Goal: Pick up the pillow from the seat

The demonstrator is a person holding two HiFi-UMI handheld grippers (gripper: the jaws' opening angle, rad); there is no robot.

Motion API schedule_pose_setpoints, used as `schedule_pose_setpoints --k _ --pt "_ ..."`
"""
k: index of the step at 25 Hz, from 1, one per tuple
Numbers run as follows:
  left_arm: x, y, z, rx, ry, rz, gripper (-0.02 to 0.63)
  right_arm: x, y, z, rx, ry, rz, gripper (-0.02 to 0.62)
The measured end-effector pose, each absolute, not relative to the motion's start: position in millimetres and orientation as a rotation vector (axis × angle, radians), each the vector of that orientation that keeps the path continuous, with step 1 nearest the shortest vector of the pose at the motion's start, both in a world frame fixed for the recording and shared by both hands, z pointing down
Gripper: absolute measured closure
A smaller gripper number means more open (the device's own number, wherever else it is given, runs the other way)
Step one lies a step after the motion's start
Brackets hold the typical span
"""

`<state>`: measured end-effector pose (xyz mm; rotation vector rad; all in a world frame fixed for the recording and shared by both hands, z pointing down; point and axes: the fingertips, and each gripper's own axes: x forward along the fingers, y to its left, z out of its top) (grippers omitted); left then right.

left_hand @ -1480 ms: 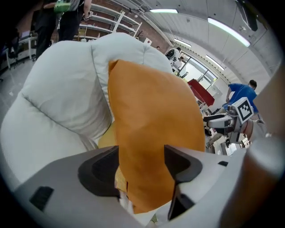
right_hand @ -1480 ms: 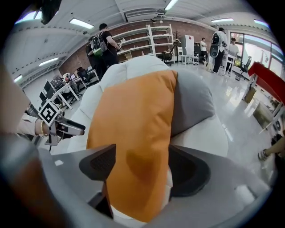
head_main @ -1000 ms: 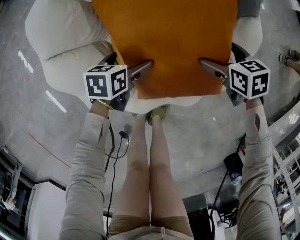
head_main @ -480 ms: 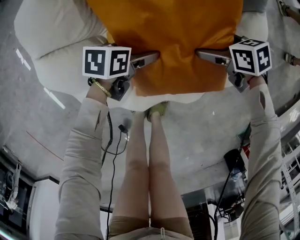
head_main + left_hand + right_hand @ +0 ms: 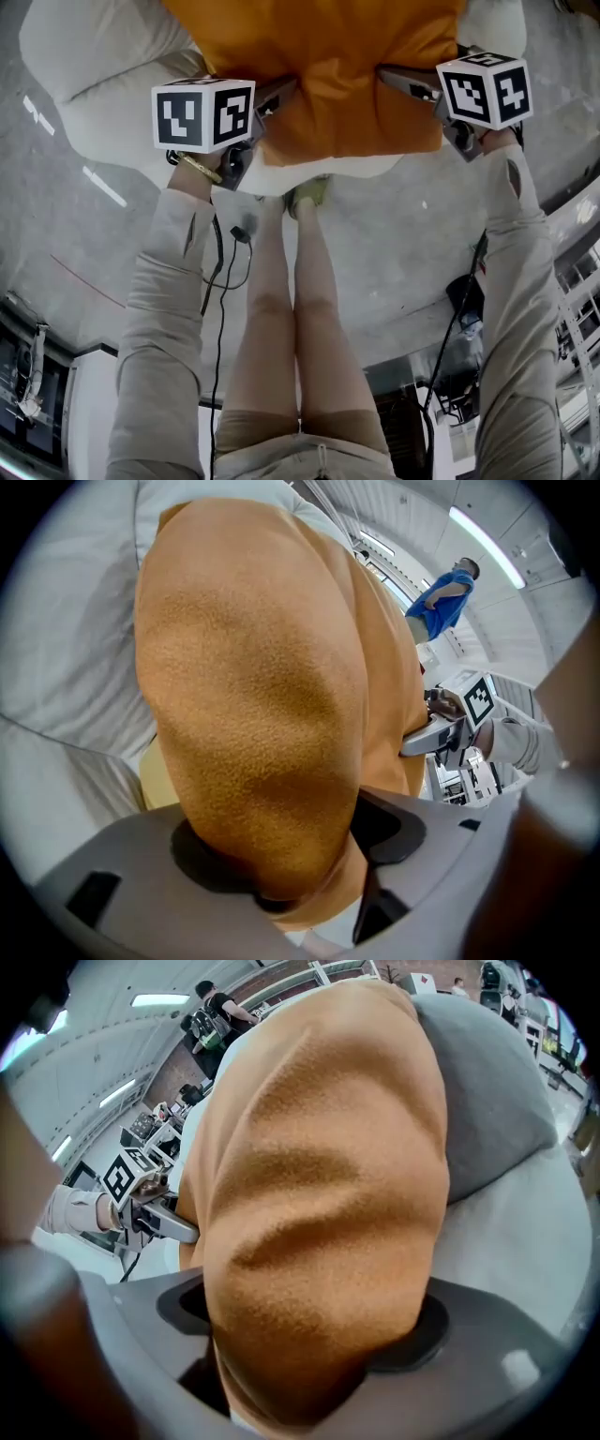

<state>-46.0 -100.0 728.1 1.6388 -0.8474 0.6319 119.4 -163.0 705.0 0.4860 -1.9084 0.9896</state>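
Head view shows the pillow [image 5: 328, 75], a plump orange one with a soft, fuzzy nap, lying over the front of the white padded seat [image 5: 103, 84], its near edge close to the seat's front rim. 2 grippers hold it by its 2 near corners. In the left gripper view, the left gripper [image 5: 281, 855] has its jaws, which have just been closing, pinched on a bunched fold of the orange fabric, which bulges up out of the gap. In the right gripper view, the right gripper [image 5: 309, 1354] has done likewise, and its jaws squeeze a thick roll of the pillow that fills the space between them. A grey cushion [image 5: 497, 1082] sits behind the pillow, against the seat. Below the seat lies a grey, glossy floor [image 5: 394, 244], where the person's bare legs [image 5: 300, 319] stand and a black cable [image 5: 220, 309] hangs. Further off, the room is bright and white-walled, with a person in blue [image 5: 445, 602] and a person in dark clothes [image 5: 216, 1007].
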Motion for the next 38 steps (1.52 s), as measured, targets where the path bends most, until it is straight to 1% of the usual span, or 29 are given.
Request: schedule_pose_setpoints --k 3,7,16,38 --pt "-45 -100 723 1.642 -0.847 0.644 0.312 116 -164 699 0.493 -1.908 0.954 0.184" --pt "-48 -91 708 1.647 -0.841 0.642 0.322 113 -156 684 0.5 -1.914 0.946 0.189" --pt "-59 -63 663 1.667 -0.833 0.682 0.321 106 -118 644 0.525 -1.923 0.98 0.189" --pt "-57 -41 472 1.799 -0.866 0.69 0.32 114 -84 450 0.656 -2.018 0.887 0.189"
